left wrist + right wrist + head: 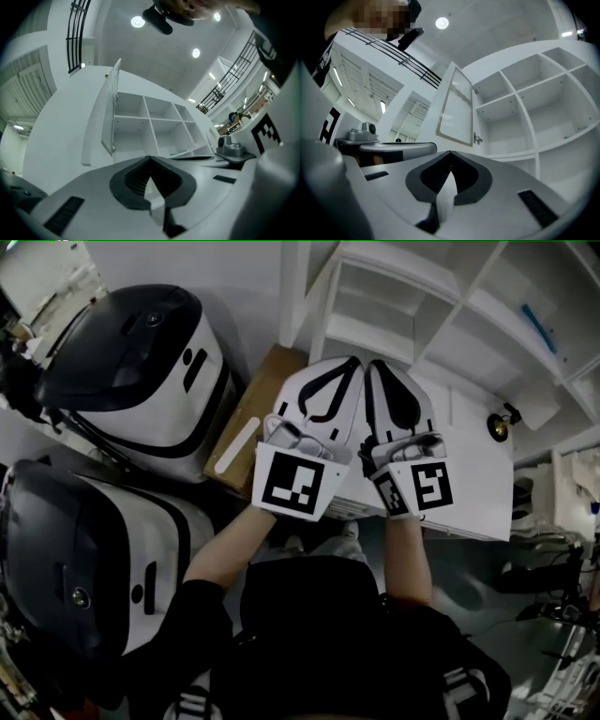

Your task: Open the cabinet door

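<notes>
Left gripper (350,367) and right gripper (373,367) are held side by side, touching along their inner edges, both aimed at the white open-shelved cabinet (403,296) ahead. In the left gripper view, the left gripper (150,158) has its jaws closed tip to tip with nothing between them, only a bare gap behind the tips. The right gripper (450,153) is the same in its own view: tips together, empty. Neither touches the cabinet. The white cabinet door with a ribbed glass panel (457,110) stands swung open. It lies beyond the right gripper's tips and slightly left of them, with a small metal fitting (477,138) on its lower edge next to the shelves. From the left gripper the door (110,112) shows edge-on, ahead and to the left. The empty square compartments of the cabinet (159,126) lie straight ahead of the left gripper. They are ahead and right of the right gripper (525,103). Black-and-white marker cubes (292,482) (420,486) sit at the rear of each gripper. Off to the left gripper's side are a brown cardboard box (258,413) and two rounded white-and-black machines (141,362) (84,559).
</notes>
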Demonstrator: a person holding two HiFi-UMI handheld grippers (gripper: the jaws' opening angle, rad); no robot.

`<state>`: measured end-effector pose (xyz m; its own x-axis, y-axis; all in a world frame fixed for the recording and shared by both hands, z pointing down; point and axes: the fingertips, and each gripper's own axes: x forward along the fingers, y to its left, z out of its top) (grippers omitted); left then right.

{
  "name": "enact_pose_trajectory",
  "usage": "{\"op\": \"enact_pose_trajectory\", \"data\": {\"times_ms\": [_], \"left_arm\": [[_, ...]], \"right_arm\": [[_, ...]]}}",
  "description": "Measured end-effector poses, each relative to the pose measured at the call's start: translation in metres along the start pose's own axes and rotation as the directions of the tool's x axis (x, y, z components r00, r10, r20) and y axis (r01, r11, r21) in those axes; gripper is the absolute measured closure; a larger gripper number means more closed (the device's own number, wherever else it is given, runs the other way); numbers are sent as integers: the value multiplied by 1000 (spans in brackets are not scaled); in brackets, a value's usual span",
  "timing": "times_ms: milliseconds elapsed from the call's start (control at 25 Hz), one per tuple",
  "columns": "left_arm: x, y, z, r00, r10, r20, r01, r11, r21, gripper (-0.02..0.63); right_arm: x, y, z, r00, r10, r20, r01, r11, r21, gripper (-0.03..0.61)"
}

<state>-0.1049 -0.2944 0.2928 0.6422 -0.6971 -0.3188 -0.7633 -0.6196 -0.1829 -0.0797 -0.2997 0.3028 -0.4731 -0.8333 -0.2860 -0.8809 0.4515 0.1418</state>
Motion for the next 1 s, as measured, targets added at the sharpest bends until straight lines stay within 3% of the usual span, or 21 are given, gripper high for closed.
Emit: {"op": "enact_pose_trajectory", "data": {"times_ms": [280, 560, 1000], "left_arm": [[11, -39, -57, 994, -55, -98, 46, 994, -97, 603], [11, -68, -93, 980, -112, -162, 87, 985, -152, 603], [12, -90, -138, 966, -110, -232, 50, 967, -249, 603]], "right_arm": [[-45, -34, -51, 984, -126, -127, 131, 991, 34, 559], [-87, -54, -86, 952, -238, -193, 255, 965, 68, 560], [-111, -60, -108, 922, -298, -247, 321, 945, 60, 560]]}}
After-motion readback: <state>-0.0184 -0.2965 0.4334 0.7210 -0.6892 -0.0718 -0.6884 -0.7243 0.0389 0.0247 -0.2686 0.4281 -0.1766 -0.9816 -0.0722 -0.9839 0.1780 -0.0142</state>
